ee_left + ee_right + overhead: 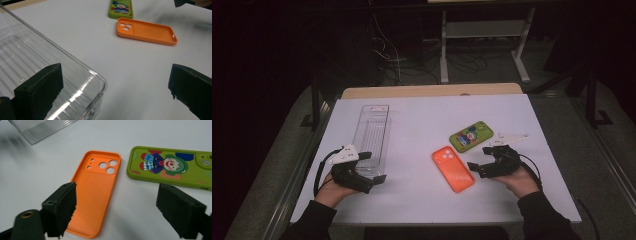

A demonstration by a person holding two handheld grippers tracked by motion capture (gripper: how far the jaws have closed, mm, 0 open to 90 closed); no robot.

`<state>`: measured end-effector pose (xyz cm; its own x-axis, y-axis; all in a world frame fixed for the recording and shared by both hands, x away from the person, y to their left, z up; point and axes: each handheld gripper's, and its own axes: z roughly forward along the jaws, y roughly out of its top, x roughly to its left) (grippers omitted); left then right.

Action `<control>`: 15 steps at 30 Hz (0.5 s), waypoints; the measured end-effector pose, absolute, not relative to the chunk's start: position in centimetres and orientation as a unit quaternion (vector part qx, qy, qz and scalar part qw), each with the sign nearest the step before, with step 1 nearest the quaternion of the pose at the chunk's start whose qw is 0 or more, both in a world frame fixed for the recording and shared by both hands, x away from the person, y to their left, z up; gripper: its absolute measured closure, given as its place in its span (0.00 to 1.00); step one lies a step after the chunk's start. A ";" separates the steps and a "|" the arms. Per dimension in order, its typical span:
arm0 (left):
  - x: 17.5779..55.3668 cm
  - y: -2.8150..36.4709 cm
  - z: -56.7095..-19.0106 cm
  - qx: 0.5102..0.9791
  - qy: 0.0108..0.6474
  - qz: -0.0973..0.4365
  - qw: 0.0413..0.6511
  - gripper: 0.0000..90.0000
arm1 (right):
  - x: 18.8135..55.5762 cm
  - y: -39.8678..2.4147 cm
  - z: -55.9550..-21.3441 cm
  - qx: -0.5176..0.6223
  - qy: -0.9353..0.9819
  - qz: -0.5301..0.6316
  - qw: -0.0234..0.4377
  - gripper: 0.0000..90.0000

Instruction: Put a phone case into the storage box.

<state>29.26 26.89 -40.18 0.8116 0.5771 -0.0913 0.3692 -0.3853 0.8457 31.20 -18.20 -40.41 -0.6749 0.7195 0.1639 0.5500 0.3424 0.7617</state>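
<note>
The orange phone case (pixel 96 195) lies just ahead of the right gripper (pixel 116 211), whose fingers (pixel 60 206) gape wide, holding nothing; the left gripper (pixel 112 87) likewise stands wide open and empty-handed.

The high view is dim and soft: the white desk (pixel 422 200) is the one lit area, the room behind it nearly black, and fine detail is grainy. Light falls from above, leaving only faint shadows under the hands. Both gripper views are brighter and sharper. In the left gripper view glare streaks run along the near corner of the clear tray (pixel 82 95), and a smeared grey blur crosses the far right. In the right gripper view the far left is blurred; the orange case (pixel 96 192) stays crisp.
</note>
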 end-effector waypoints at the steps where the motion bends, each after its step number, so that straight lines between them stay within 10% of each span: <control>1: 29.2 26.9 -40.2 0.824 0.291 0.107 0.475 0.00 | 31.7 -18.0 -40.3 0.391 0.815 0.416 0.100 0.27; 15: 29.3 26.7 -40.4 0.822 0.288 0.102 0.480 0.00 | 35.7 -14.9 -40.0 0.380 0.843 0.371 0.090 0.80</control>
<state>29.26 26.68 -40.38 0.8133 0.5716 -0.1090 0.3757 -0.3728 0.8485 35.67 -14.86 -39.97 -0.6955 0.7067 0.1301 0.5730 0.4362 0.6939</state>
